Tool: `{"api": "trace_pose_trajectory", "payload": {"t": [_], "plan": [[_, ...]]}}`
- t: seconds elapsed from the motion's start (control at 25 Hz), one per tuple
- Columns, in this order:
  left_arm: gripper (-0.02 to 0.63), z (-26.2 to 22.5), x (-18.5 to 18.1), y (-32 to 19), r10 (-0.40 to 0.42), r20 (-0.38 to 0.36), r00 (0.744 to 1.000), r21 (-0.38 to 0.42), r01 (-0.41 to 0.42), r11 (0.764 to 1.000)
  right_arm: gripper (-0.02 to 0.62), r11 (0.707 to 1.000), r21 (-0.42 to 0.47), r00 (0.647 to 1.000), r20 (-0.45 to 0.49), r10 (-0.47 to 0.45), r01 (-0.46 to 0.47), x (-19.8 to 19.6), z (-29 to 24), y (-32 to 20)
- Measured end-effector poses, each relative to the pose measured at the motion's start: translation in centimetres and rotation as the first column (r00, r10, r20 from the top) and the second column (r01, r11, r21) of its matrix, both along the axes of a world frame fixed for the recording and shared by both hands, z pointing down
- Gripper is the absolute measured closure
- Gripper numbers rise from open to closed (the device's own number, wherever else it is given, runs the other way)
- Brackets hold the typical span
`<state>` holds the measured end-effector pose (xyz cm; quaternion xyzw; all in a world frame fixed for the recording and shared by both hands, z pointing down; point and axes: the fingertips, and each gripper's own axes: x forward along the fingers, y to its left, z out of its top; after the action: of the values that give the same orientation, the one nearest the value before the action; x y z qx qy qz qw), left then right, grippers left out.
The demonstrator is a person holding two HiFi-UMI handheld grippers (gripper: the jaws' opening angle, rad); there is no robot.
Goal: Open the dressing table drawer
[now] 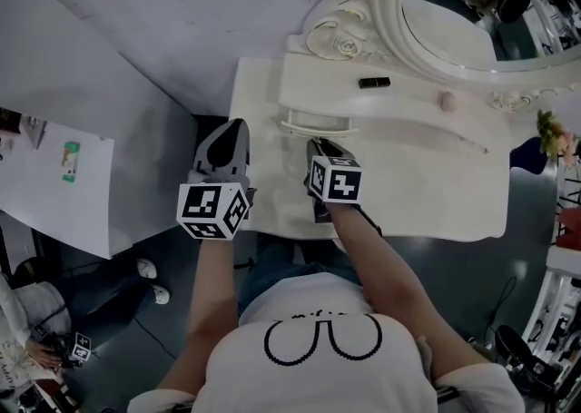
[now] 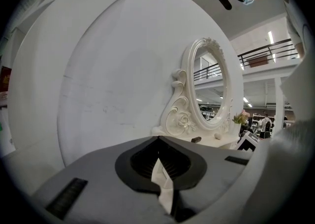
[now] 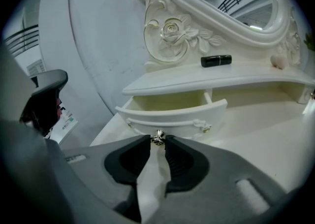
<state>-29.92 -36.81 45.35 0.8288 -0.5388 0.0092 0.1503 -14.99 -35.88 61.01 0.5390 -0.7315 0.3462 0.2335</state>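
In the head view, the white desk [image 1: 427, 175] carries a small drawer [image 1: 318, 122] under its raised shelf, and the drawer stands partly out, right ahead of the jaws of the right gripper [image 1: 313, 142]. This gripper points down at the drawer front, I think because the pull must go along the direction in which the drawer slides. The left gripper [image 1: 238, 126] hangs off the desk's left edge, beside the right jaws and apart from the drawer. It seems to have no part in this step and only keeps out of the way.

In the left gripper view, the jaws are pressed together at the tips with nothing between them. Far beyond them are the oval mirror [image 2: 210, 87] and the wall.

In the right gripper view, the jaws pinch a small silver knob [image 3: 157, 138] at their tips. The knob sits in the middle of the curved drawer front, so the grip there should draw the drawer out straight and not crooked. Behind the front, the inside of the drawer shows and looks empty. Above the jaws, a black tube [image 3: 216, 60] lies on the shelf. I judge the opening well under way but not complete.
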Motion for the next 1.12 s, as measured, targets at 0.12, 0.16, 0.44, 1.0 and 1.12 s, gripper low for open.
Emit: {"api": "trace_pose_trajectory", "payload": {"t": [0.12, 0.16, 0.44, 1.0, 1.12], "plan": [[0.607, 0.0, 0.2, 0.0, 0.007, -0.007, 1.0, 0.005, -0.007, 1.0, 0.503, 1.0, -0.003, 1.0, -0.002, -0.003, 0.003, -0.1, 0.1, 0.7], [0.607, -0.1, 0.3, 0.1, 0.009, -0.009, 1.0, 0.008, -0.008, 1.0, 0.503, 1.0, -0.004, 1.0, -0.004, -0.002, 0.002, 0.0, 0.1, 0.9], [0.607, -0.5, 0.4, 0.2, 0.011, -0.016, 1.0, 0.019, -0.011, 1.0, 0.502, 1.0, 0.0, 1.0, 0.012, 0.001, -0.001, -0.3, 0.1, 1.9], [0.607, -3.4, 1.5, 0.1, 0.039, -0.019, 0.999, 0.088, -0.037, 0.995, 0.305, 0.991, 0.129, 0.999, 0.046, 0.016, -0.022, 3.9, -6.8, 2.1], [0.607, -4.7, 2.0, -0.3, 0.049, -0.013, 0.999, 0.115, -0.047, 0.992, 0.305, 0.983, 0.182, 0.999, 0.031, 0.012, -0.018, 5.3, -9.4, 1.3]]}}
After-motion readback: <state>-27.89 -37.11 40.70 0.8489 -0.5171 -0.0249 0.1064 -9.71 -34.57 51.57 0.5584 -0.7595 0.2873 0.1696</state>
